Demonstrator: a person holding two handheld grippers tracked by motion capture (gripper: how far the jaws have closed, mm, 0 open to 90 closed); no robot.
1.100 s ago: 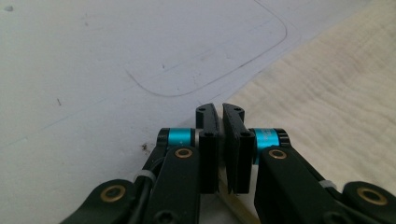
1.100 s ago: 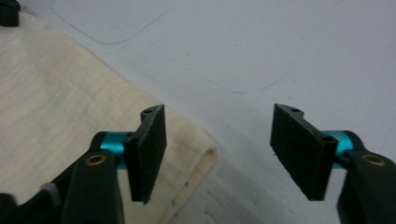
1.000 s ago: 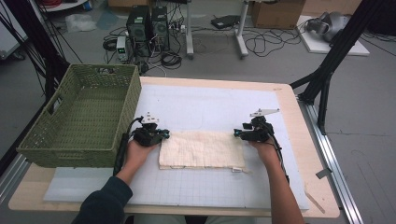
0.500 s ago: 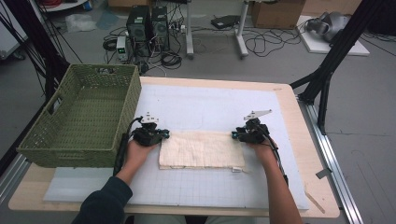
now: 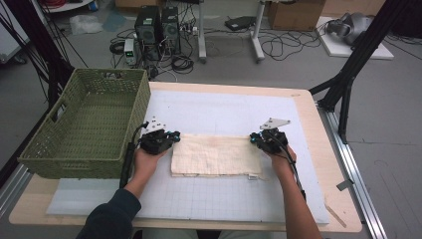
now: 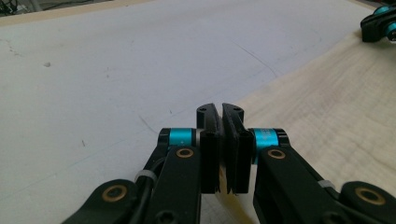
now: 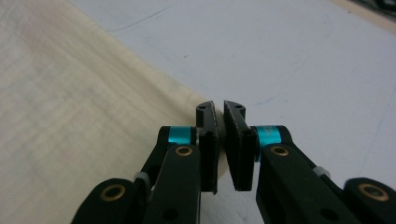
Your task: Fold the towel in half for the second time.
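A folded cream cloth point(image 5: 214, 154) lies flat on the white mat point(image 5: 224, 104). My left gripper point(image 5: 171, 137) sits low at the cloth's far left corner. In the left gripper view its jaws point(image 6: 220, 112) are shut, with a sliver of the cloth point(image 6: 327, 102) pinched between the pads. My right gripper point(image 5: 254, 139) is at the far right corner. Its jaws point(image 7: 219, 108) have just been closing, and the edge of the cloth point(image 7: 70, 102) is between them with only a narrow slit left. The right gripper point(image 6: 378, 23) also shows far across the cloth in the left gripper view.
A green woven basket point(image 5: 141, 107) stands on the table's left side, close to my left hand. The wooden table edge point(image 5: 308, 124) runs along the right of the mat. Cables, computer cases and black stand legs are on the floor beyond.
The right gripper has edged slightly left onto the cloth's far right corner and its jaws have closed on the edge. The left gripper and the cloth have stayed put.
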